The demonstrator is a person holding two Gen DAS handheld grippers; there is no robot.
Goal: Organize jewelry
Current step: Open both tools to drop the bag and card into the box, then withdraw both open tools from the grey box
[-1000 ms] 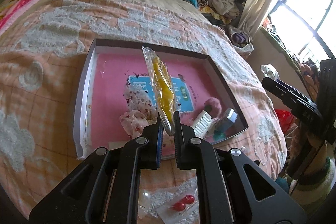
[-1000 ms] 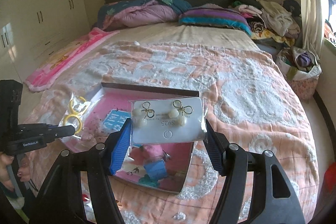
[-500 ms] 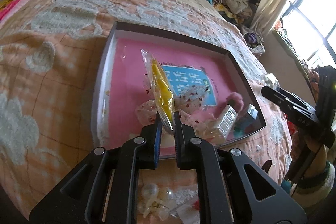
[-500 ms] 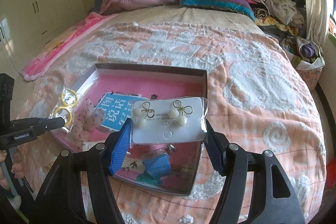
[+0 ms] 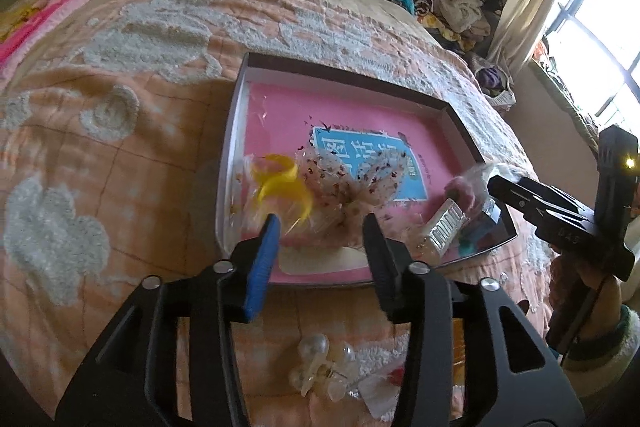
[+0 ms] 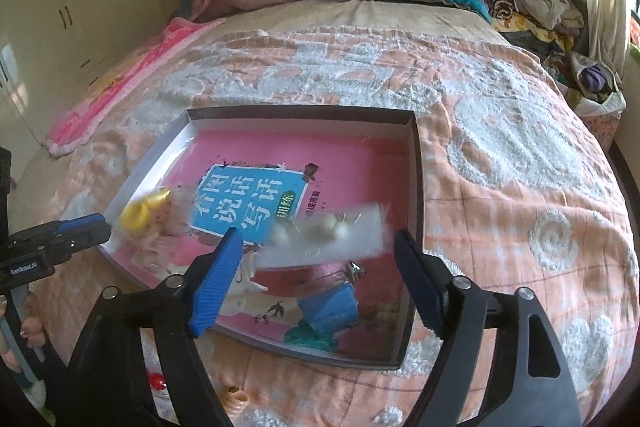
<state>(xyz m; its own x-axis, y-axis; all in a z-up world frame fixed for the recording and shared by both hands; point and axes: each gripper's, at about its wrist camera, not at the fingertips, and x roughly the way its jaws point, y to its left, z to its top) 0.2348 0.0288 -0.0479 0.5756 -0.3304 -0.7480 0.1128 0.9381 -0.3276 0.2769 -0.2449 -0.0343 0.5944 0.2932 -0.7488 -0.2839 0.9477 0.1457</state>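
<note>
1. my left claw [image 5: 320, 235] is spread wide, pinching nothing, over the near left corner of the tray [image 5: 236, 131].
2. the hoop bag [image 5: 280, 187], yellow hoops in clear plastic, shows blurred just beyond my left blue pad [image 5: 262, 263], inside the tray's near left corner; i cannot tell if it touches the floor of the tray.
3. my right claw [image 6: 316, 259] is spread too, and grips nothing.
4. the earring card [image 6: 324, 235], white with pearl studs, is smeared by motion between my right fingers and free of both pads, above the tray's near right part.
5. the tray [image 6: 416, 187] sits on the quilt [image 6: 500, 155]; its floor is pink with a blue label [image 6: 248, 203].
6. in the tray: a speckled tulle bow [image 5: 356, 179] beside the hoops, a white comb clip [image 5: 444, 227], a pink fuzzy piece [image 5: 460, 187] and a blue block [image 6: 330, 309] near the front rim.
7. outside the tray, on the quilt near me, lies a clear bubble clip [image 5: 320, 367] and something red [image 6: 158, 383] in a bag.
</note>
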